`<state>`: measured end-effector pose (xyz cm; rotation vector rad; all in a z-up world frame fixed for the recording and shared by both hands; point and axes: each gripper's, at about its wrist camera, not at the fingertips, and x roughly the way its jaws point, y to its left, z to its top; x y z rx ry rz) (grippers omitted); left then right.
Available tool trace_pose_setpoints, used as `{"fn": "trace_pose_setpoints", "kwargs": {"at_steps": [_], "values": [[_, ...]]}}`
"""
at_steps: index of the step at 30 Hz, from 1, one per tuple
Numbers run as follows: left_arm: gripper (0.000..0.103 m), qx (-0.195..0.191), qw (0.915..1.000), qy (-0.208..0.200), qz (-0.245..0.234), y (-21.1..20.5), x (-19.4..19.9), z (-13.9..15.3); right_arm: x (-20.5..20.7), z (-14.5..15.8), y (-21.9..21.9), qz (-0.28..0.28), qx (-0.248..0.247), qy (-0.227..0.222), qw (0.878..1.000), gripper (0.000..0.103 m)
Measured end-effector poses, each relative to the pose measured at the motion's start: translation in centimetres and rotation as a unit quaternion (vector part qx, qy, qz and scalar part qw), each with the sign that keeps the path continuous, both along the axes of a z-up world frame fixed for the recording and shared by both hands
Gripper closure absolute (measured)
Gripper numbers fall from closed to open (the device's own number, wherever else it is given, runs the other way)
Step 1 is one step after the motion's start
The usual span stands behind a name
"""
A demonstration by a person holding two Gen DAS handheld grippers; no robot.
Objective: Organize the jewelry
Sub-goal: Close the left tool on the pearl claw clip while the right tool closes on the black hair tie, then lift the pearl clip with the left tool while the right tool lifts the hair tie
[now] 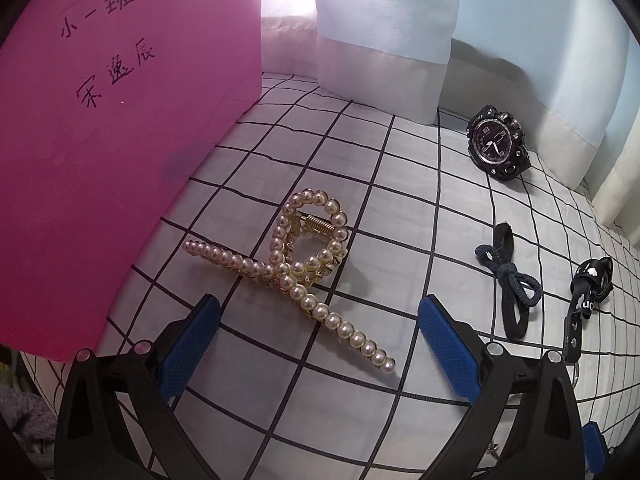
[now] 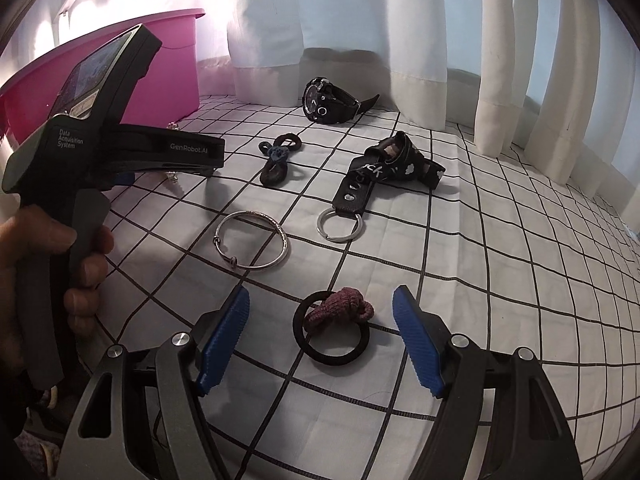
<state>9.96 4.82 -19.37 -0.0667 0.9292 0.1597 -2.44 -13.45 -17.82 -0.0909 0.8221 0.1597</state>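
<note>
A gold hair claw set with pearls (image 1: 296,268) lies on the checked cloth beside the pink box (image 1: 100,152). My left gripper (image 1: 320,316) hovers open just before it, one pearl arm reaching between the blue fingers (image 1: 192,344) without touching them. My right gripper (image 2: 322,312) is open over a black hair ring with a pink knitted knot (image 2: 334,326), which lies between the pads, untouched. A silver bangle (image 2: 252,240), a black strap with a key ring (image 2: 360,188), a dark blue bow tie (image 2: 280,156) and a black watch (image 2: 324,100) lie farther back.
The pink box (image 2: 168,64) stands at the left, with handwriting on its side. Pale curtains (image 2: 340,20) hang down to the cloth along the far edge. A person's hand (image 2: 48,264) holds the left gripper's handle at the left of the right wrist view.
</note>
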Motion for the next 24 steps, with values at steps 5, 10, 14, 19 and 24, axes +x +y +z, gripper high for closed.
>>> {"fn": "trace_pose_setpoints", "kwargs": {"at_steps": [5,10,14,19,24], "values": [[0.006,0.0,1.0,0.0,0.002,0.0,0.0,0.0,0.2,0.0,0.1,0.003,0.0,-0.006,1.0,0.033],[0.035,0.002,0.9998,-0.019,-0.01,-0.3,-1.0,0.4,-0.1,0.0,0.2,0.009,0.0,-0.01,1.0,0.036],[0.064,-0.001,0.9992,-0.033,-0.022,-0.4,-1.8,0.5,-0.3,0.1,0.3,0.017,0.001,-0.014,1.0,0.047],[0.093,-0.004,0.9991,-0.039,-0.019,0.1,-2.2,0.5,-0.3,0.3,0.1,0.022,0.004,-0.013,1.0,0.069],[0.094,-0.027,0.9986,-0.042,-0.02,0.6,-2.6,0.6,-0.4,0.5,-0.4,0.022,0.014,-0.012,1.0,0.076]]}}
